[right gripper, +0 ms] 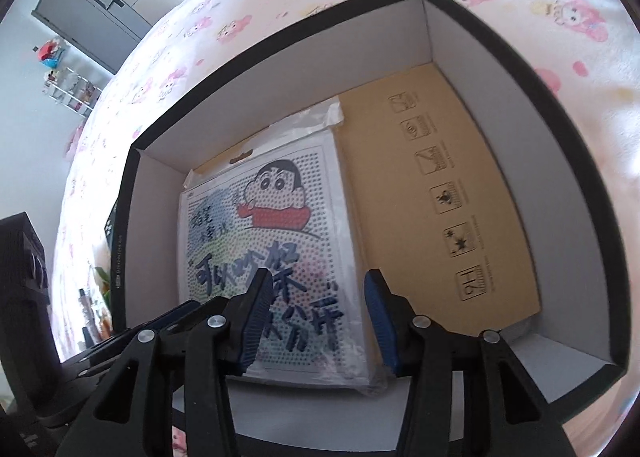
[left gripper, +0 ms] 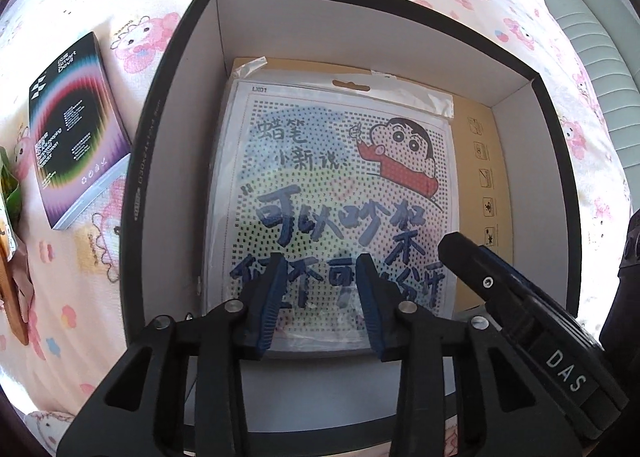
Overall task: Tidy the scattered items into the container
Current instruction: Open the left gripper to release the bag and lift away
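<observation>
Both the left gripper (left gripper: 320, 269) and the right gripper (right gripper: 316, 285) are held with jaws apart and empty above the bagged cartoon pegboard (left gripper: 332, 193), which is laid flat inside the black box (left gripper: 160, 105) on the patterned bedsheet (left gripper: 80, 17), a dark packet (left gripper: 76, 129) lying just outside.

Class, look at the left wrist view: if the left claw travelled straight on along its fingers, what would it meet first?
Most likely the bagged cartoon pegboard lying flat in the black box. The left claw is open, empty, and points down at the pegboard's near part; how much gap remains is unclear.
</observation>
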